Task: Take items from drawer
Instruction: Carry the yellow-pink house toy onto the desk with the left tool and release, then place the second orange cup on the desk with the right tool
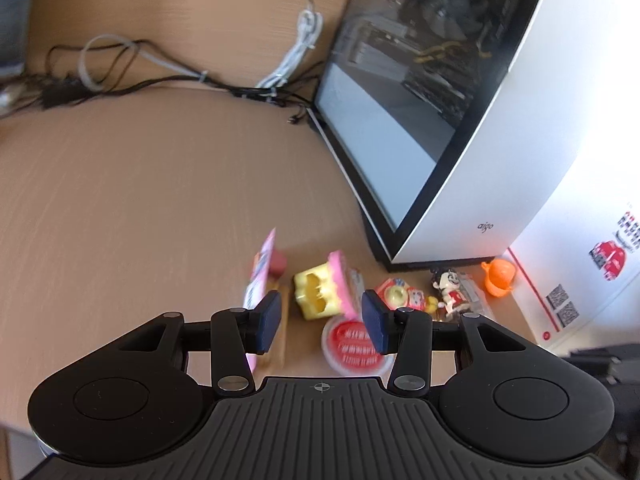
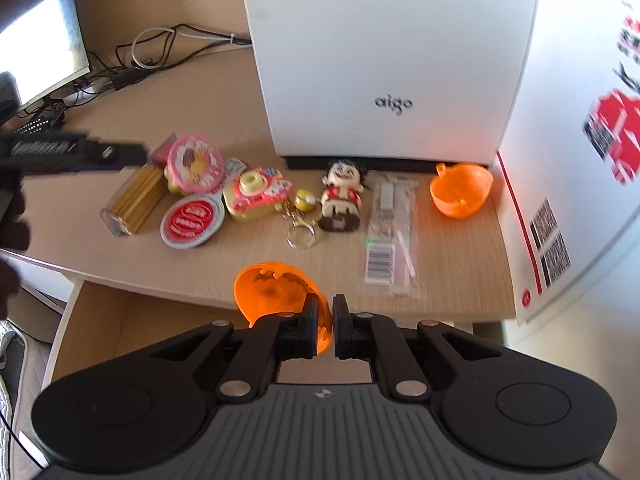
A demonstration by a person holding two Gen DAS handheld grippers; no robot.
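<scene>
Up close in the right wrist view, the right tongs (image 2: pixel 325 316) are clamped on the rim of an orange half-shell (image 2: pixel 272 296), held just off the near edge of the table (image 2: pixel 460 264). Its twin, an orange cup (image 2: pixel 460 190), sits at the foot of the white computer case (image 2: pixel 384 56), which reads "aigo". Between them on the table lie a row of small things: a big-headed figurine (image 2: pixel 342 196), a pink toy camera (image 2: pixel 254 194), a keyring (image 2: pixel 301 224), a packet with a barcode (image 2: pixel 390 236), a red-labelled round lid (image 2: pixel 192 220) and a box of yellow sticks (image 2: pixel 134 204). The lid's writing is too blurred to read.

The left tongs (image 1: pixel 320 318) stand apart with nothing between them, hovering above the lid and a yellow and pink toy (image 1: pixel 320 292). Only the left wrist view shows the case's glass side panel (image 1: pixel 400 92) and the cables (image 1: pixel 168 80) behind it; only the right wrist view shows a monitor (image 2: pixel 44 44) and the white box with QR codes (image 2: pixel 580 160) in full.
</scene>
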